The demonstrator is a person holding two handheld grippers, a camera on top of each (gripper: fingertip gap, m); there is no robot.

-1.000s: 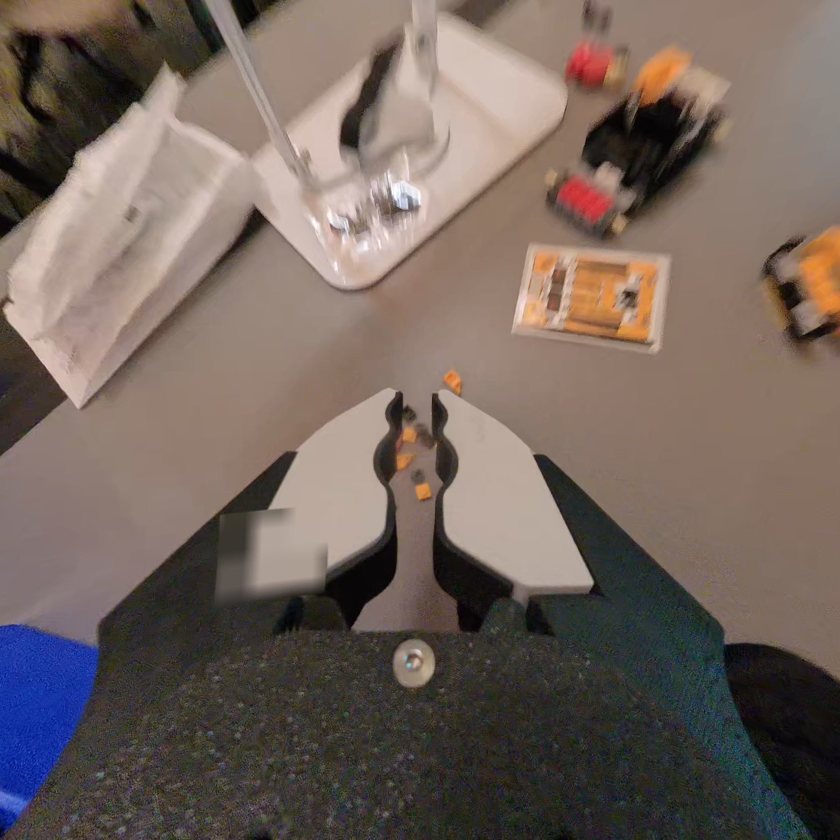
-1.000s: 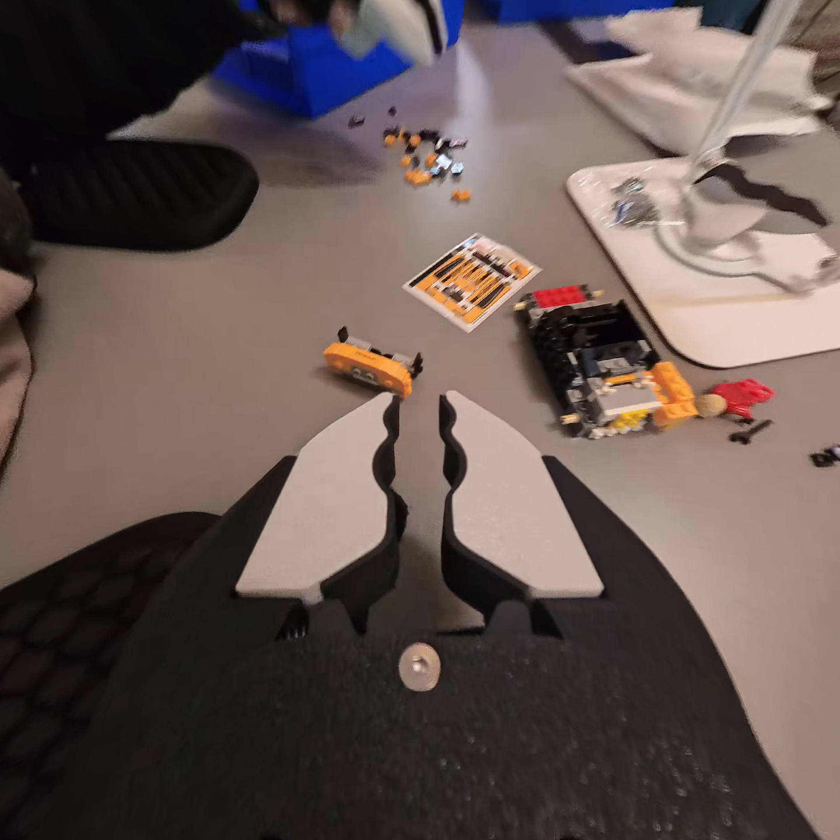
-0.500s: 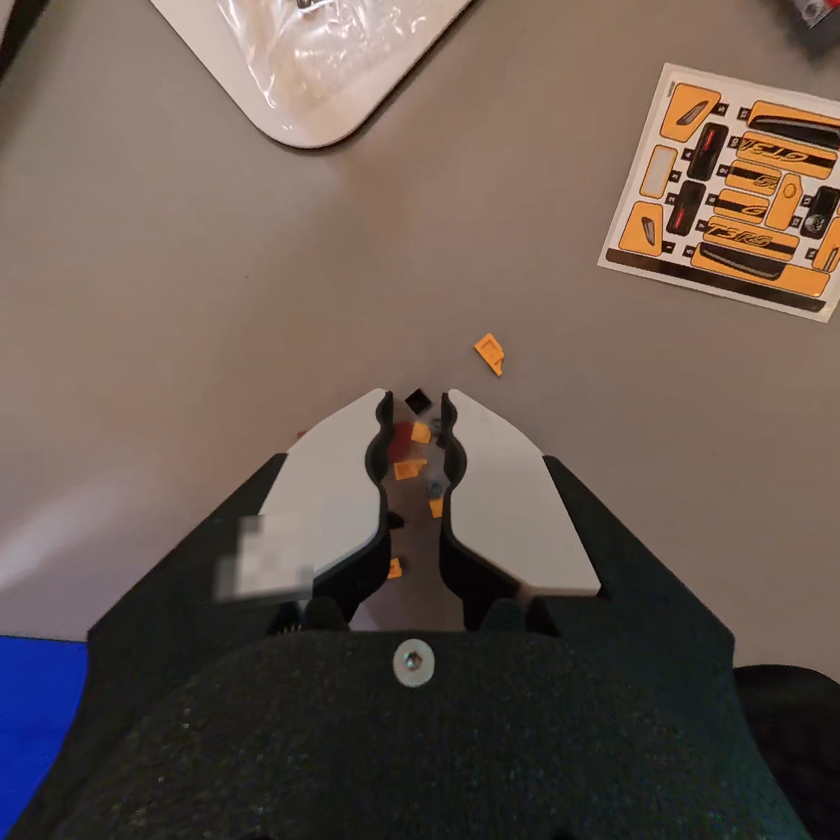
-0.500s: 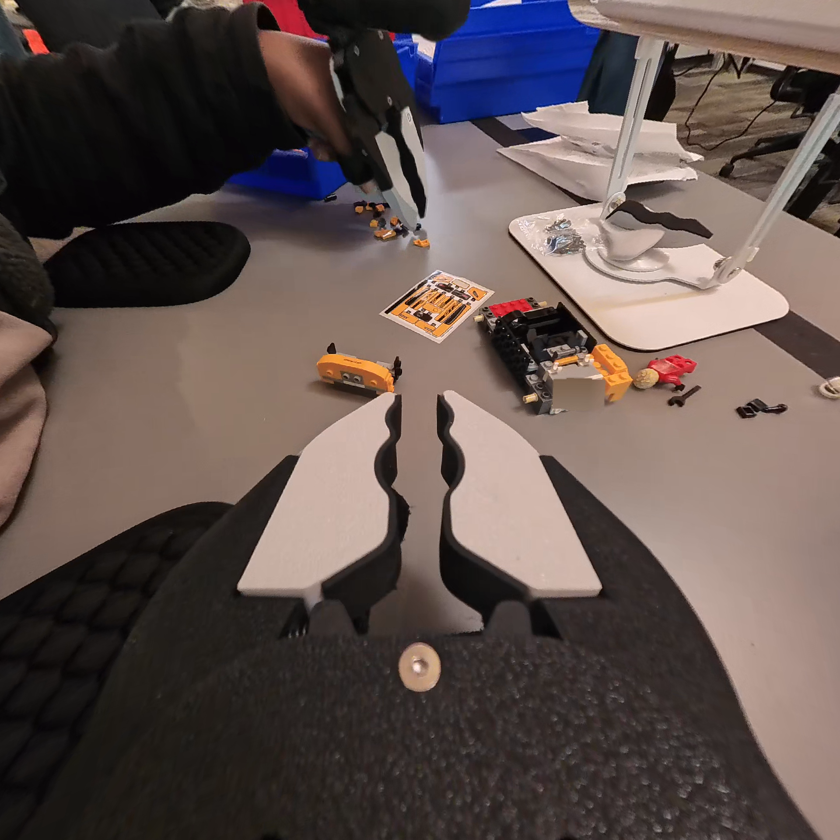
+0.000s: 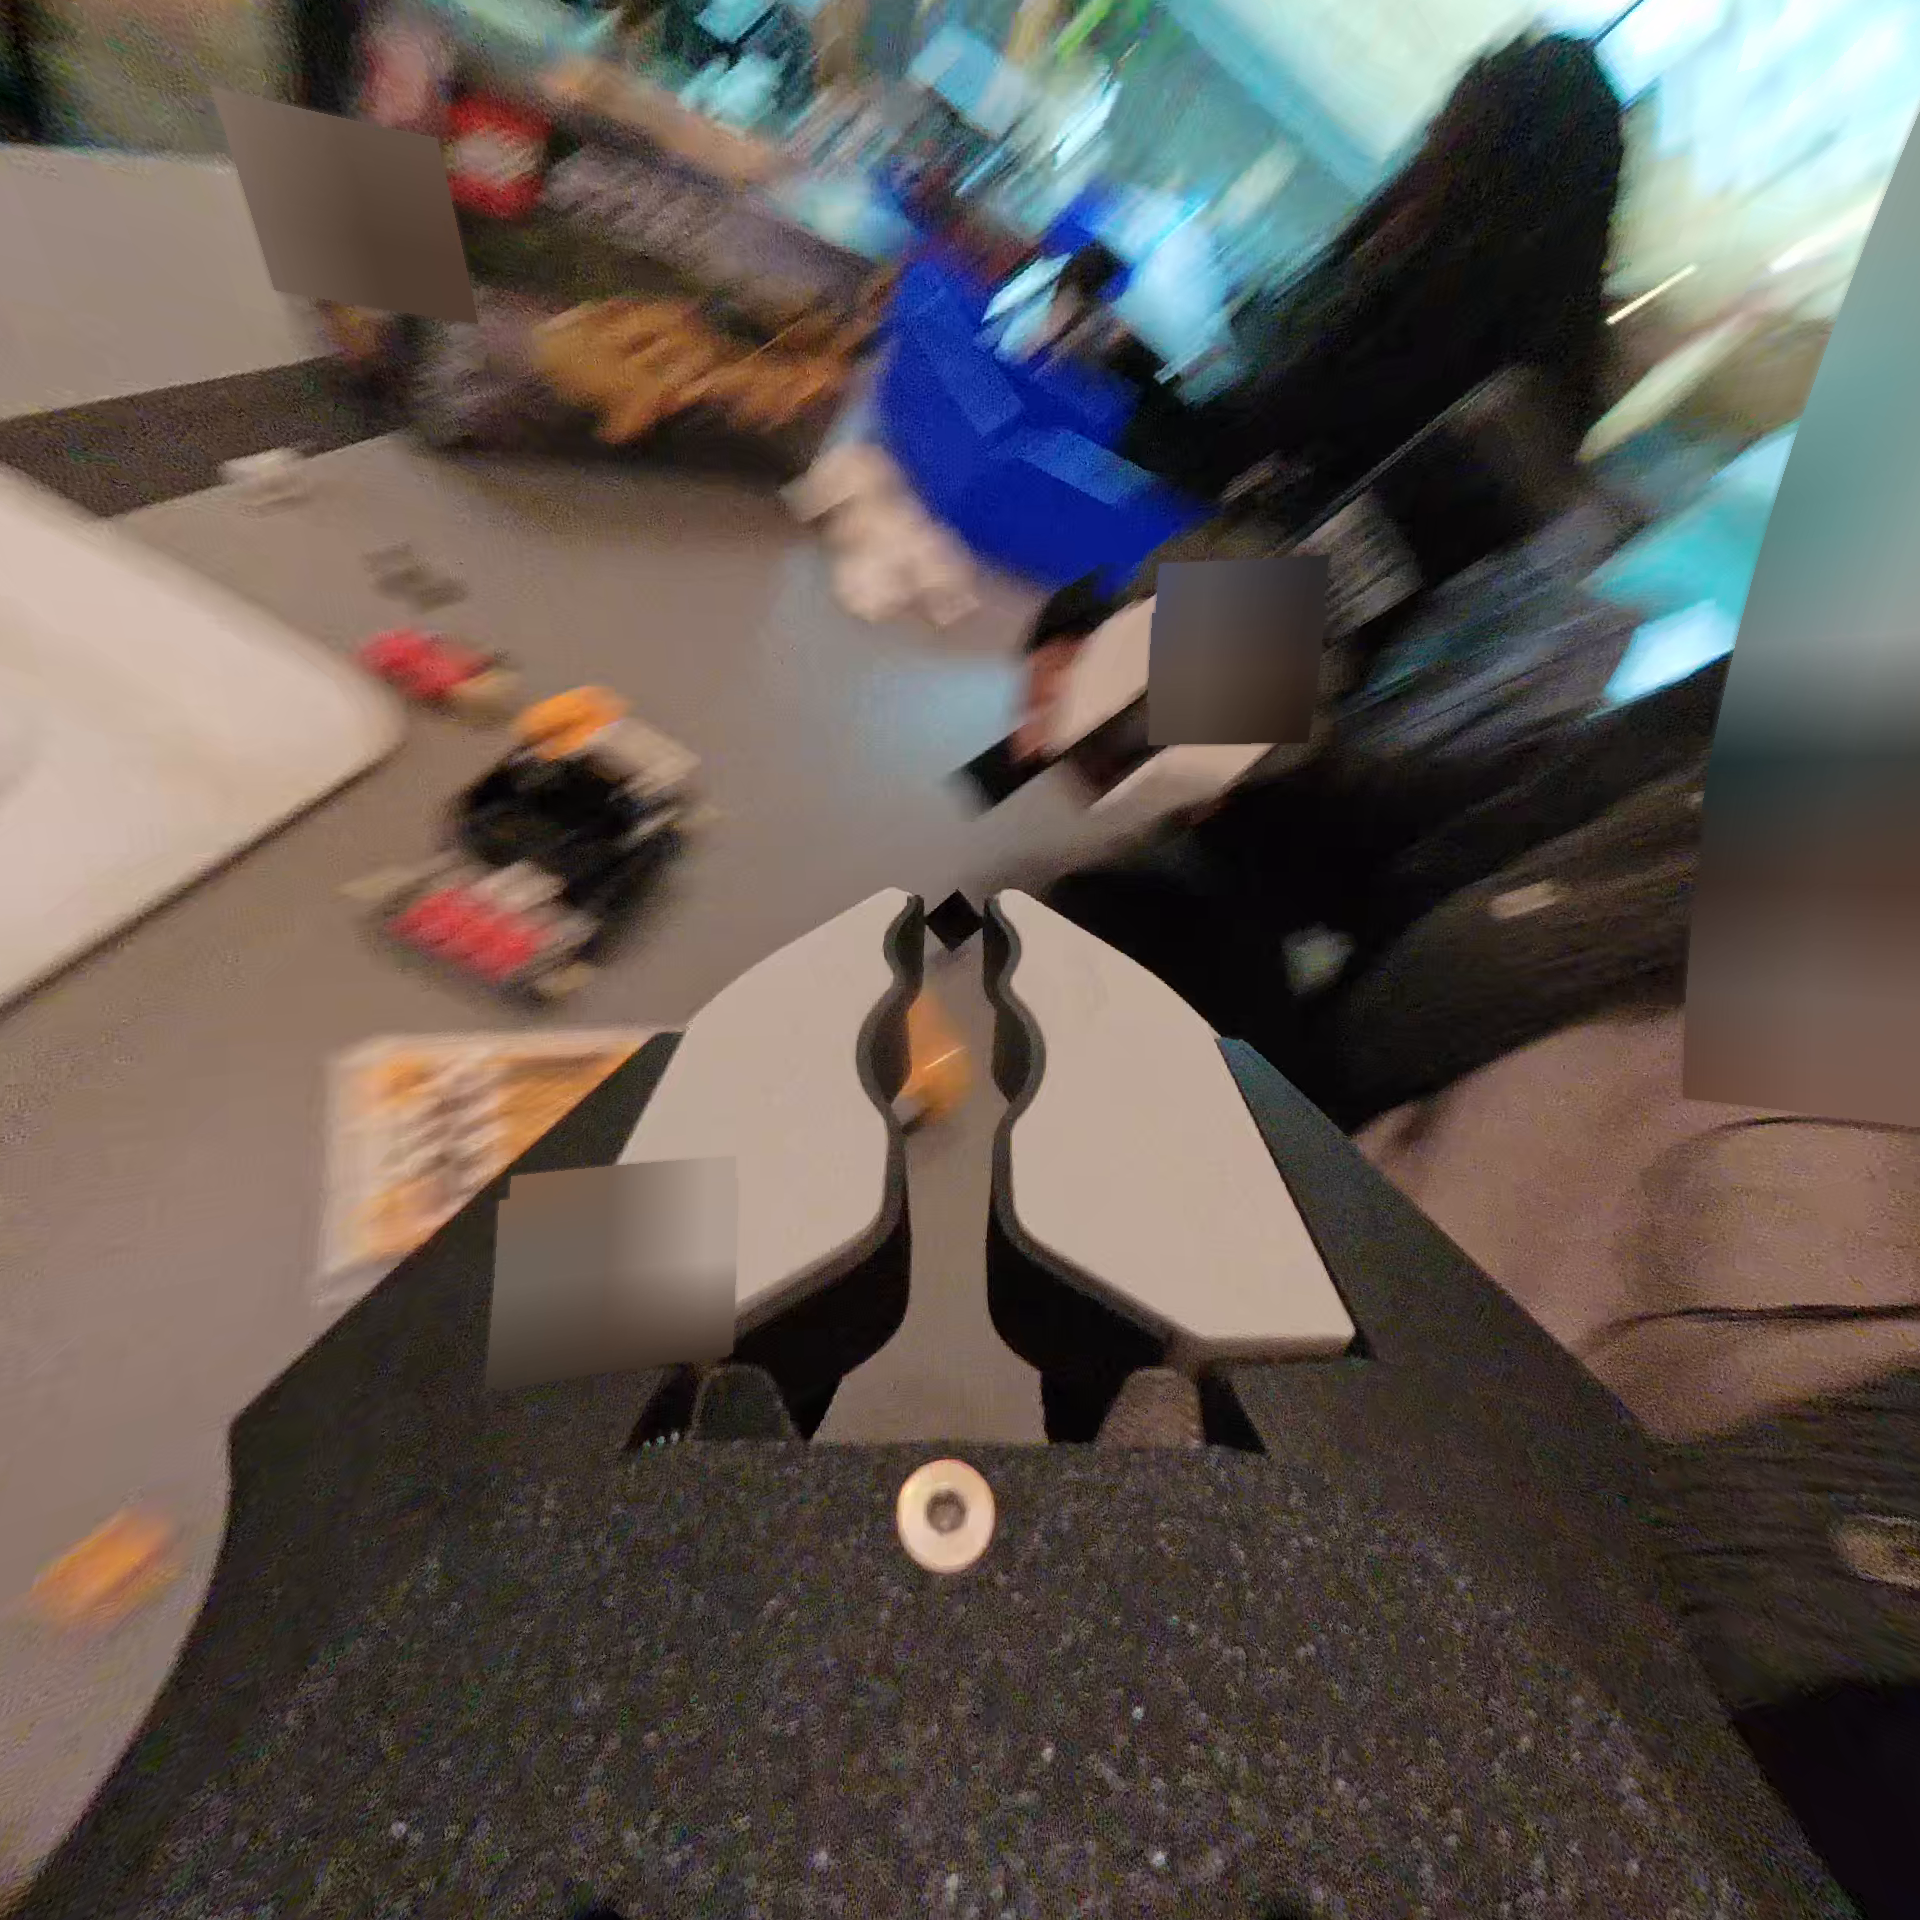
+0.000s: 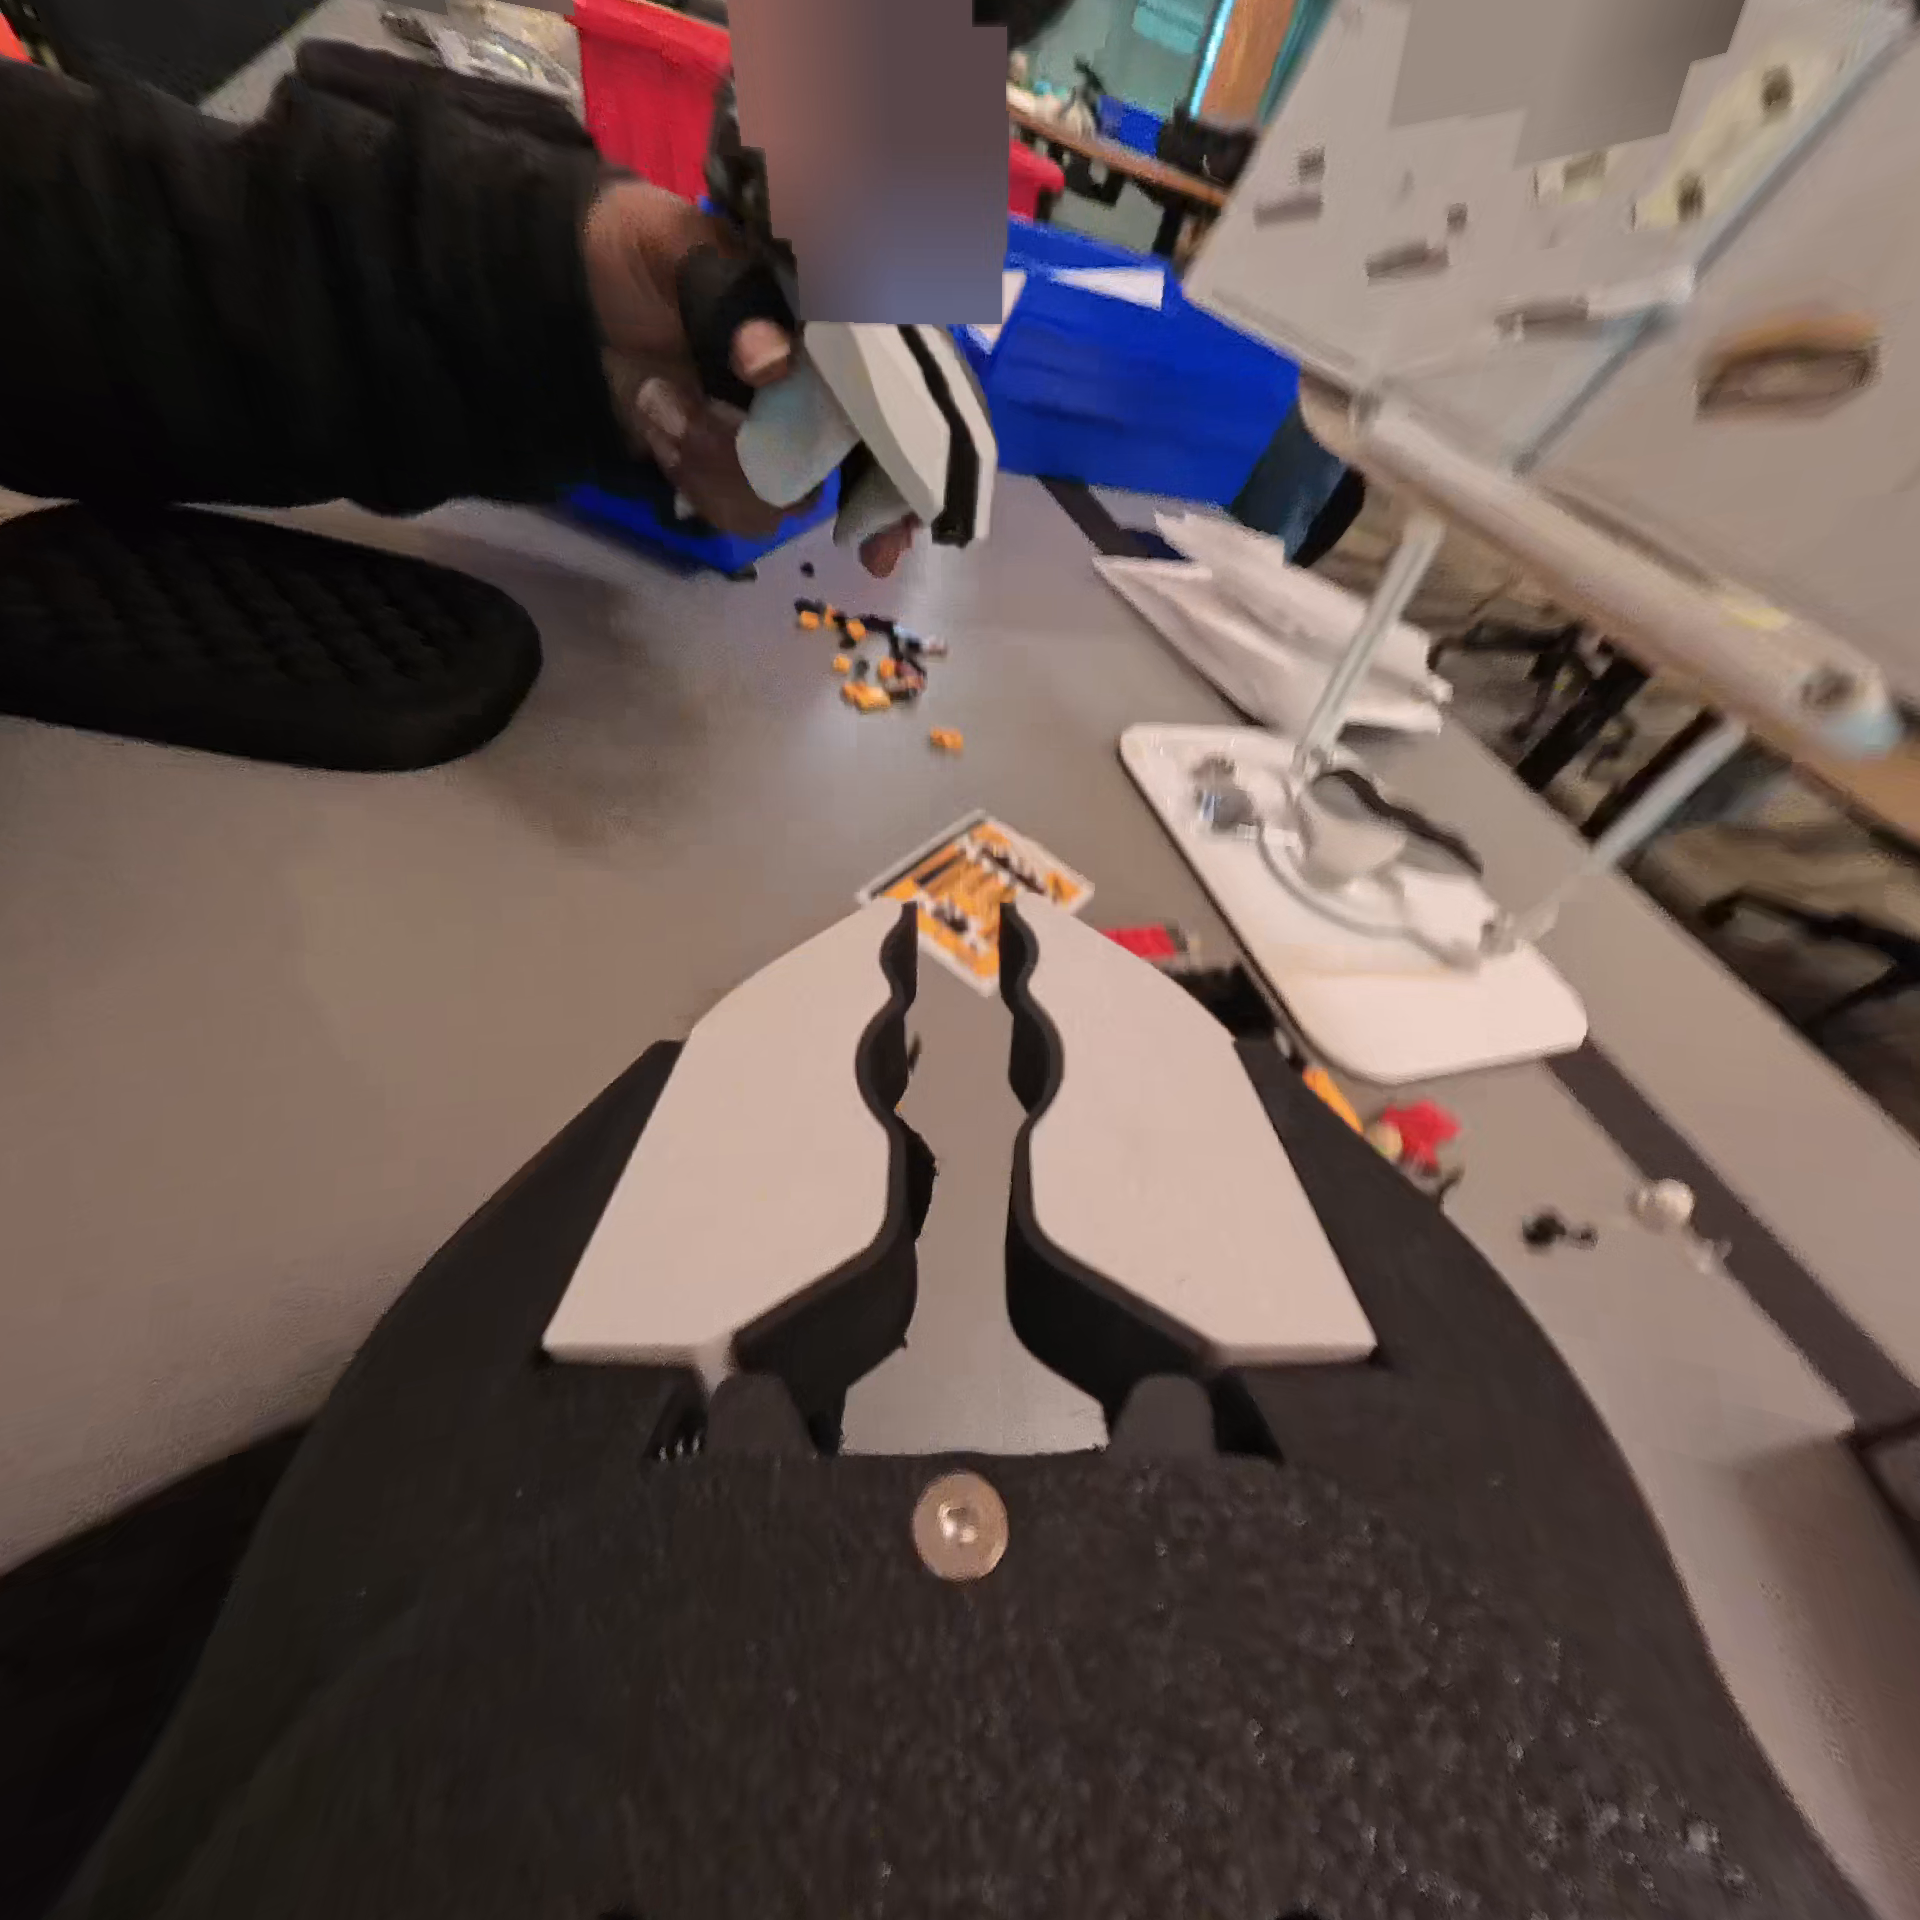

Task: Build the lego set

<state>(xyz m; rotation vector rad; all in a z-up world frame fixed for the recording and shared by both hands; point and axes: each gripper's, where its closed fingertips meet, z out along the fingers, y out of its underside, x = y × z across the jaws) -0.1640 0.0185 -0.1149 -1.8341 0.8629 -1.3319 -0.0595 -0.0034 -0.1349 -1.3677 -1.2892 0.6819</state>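
Note:
My left gripper (image 5: 954, 914) is shut on a small black lego piece (image 5: 954, 923) at its tips and is lifted off the grey table; its view is blurred. From the right wrist view it (image 6: 951, 520) hangs in a hand above the pile of small orange and black pieces (image 6: 873, 655). My right gripper (image 6: 956, 920) is slightly open and empty, low over the table in front of the sticker sheet (image 6: 977, 883). The black car chassis (image 5: 561, 821) lies left of the left gripper. An orange sub-assembly (image 5: 930, 1055) shows between the left fingers.
A white stand base (image 6: 1351, 935) with a metal post stands at the right. A red piece (image 6: 1418, 1127) and small black parts (image 6: 1553, 1231) lie near it. Blue bins (image 6: 1132, 384) are at the back. A black mesh chair part (image 6: 260, 634) rests at the left. My right fingertips sit around 12 cm from my left ones.
The left gripper rose from the pile of small pieces with the black piece in its tips and swung toward the right gripper. The right gripper moved forward, toward the sticker sheet.

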